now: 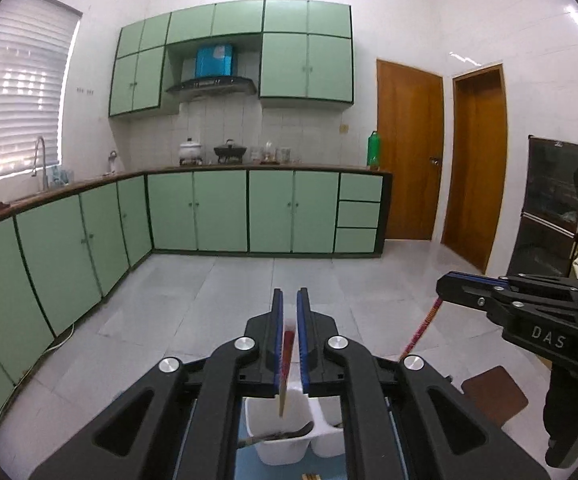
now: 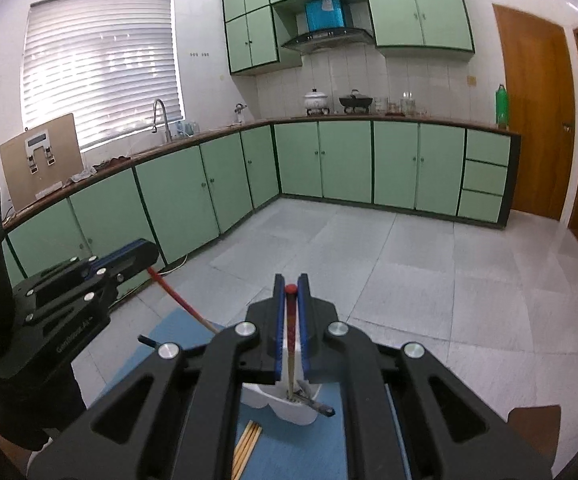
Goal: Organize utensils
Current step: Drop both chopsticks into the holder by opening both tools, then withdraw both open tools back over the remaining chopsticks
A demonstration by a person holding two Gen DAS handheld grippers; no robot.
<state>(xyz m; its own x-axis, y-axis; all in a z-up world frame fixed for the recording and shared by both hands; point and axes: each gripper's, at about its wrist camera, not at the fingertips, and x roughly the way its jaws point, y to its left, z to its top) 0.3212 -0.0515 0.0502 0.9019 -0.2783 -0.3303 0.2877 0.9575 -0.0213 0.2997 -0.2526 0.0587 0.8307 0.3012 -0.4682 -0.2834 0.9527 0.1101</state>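
My left gripper (image 1: 290,300) is shut on a red-topped wooden chopstick (image 1: 285,376) that hangs over a white divided holder (image 1: 285,446). My right gripper (image 2: 290,286) is shut on a second red-topped chopstick (image 2: 290,344) whose lower end dips into the same white holder (image 2: 293,410). A dark-handled utensil lies in the holder (image 2: 321,408) and shows in the left wrist view (image 1: 277,436) too. Several plain wooden chopsticks (image 2: 247,446) lie on the blue mat (image 2: 289,456) beside the holder. Each gripper shows in the other's view, the right one (image 1: 445,286) and the left one (image 2: 145,252).
The holder stands on a blue mat (image 1: 249,462) above a tiled floor (image 1: 209,300). Green cabinets (image 2: 345,160) and a counter with pots run along the far walls. Wooden doors (image 1: 409,152) are at the right. A brown stool top (image 1: 493,394) sits low at the right.
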